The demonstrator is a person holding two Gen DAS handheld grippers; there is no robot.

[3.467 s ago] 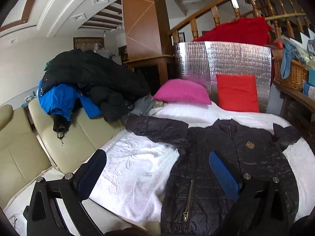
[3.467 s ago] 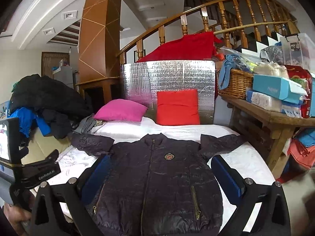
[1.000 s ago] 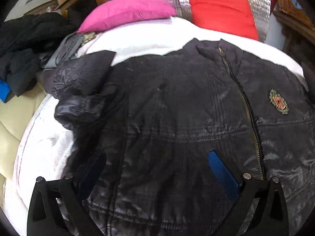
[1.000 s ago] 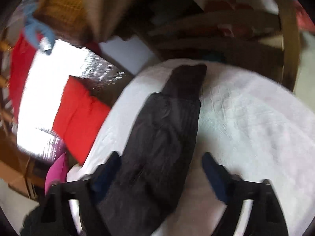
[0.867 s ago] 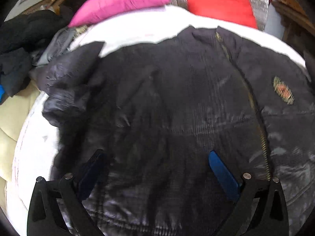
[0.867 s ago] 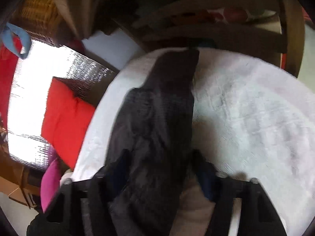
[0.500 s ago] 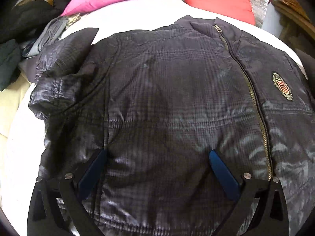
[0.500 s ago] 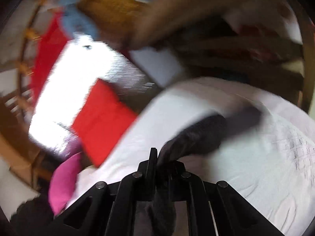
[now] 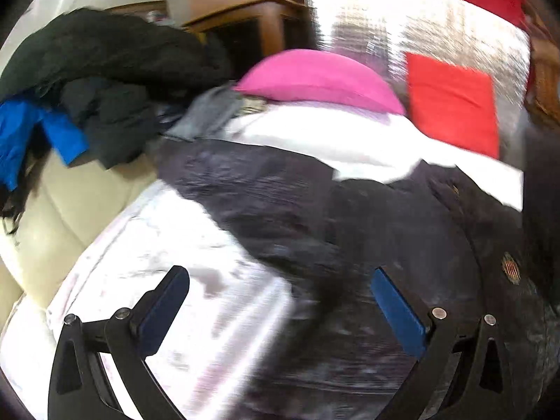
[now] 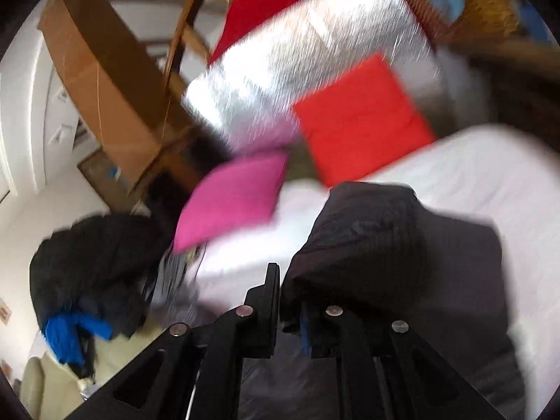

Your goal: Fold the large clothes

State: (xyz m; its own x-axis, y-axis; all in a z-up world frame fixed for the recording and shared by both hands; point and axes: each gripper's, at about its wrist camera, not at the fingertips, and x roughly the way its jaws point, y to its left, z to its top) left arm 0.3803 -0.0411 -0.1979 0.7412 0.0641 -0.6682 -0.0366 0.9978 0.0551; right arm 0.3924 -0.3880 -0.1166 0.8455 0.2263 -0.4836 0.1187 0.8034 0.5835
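Observation:
A black quilted jacket [image 9: 350,217] lies face up on the white bed cover [image 9: 168,245], its crest badge [image 9: 511,271] at the right. My left gripper [image 9: 278,273] hangs open above the jacket's left edge, with nothing between its blue pads [image 9: 395,304]. In the right wrist view my right gripper [image 10: 287,297] is shut on the jacket's sleeve [image 10: 367,245]. The sleeve is lifted off the bed and bunches up over the fingers, hiding the right pad. Both views are blurred by motion.
A pink pillow [image 9: 315,77] and a red cushion [image 9: 451,101] lean on a silver foil panel [image 9: 402,24] at the bed's head. Dark and blue clothes [image 9: 105,80] are piled on the cream sofa [image 9: 70,210] at the left. A wicker basket [image 10: 483,7] stands at the right.
My right gripper closed on the sleeve, lifted it and swung left, rolling as it went. My left gripper drew back, rose and shifted left, from over the jacket's front to its edge.

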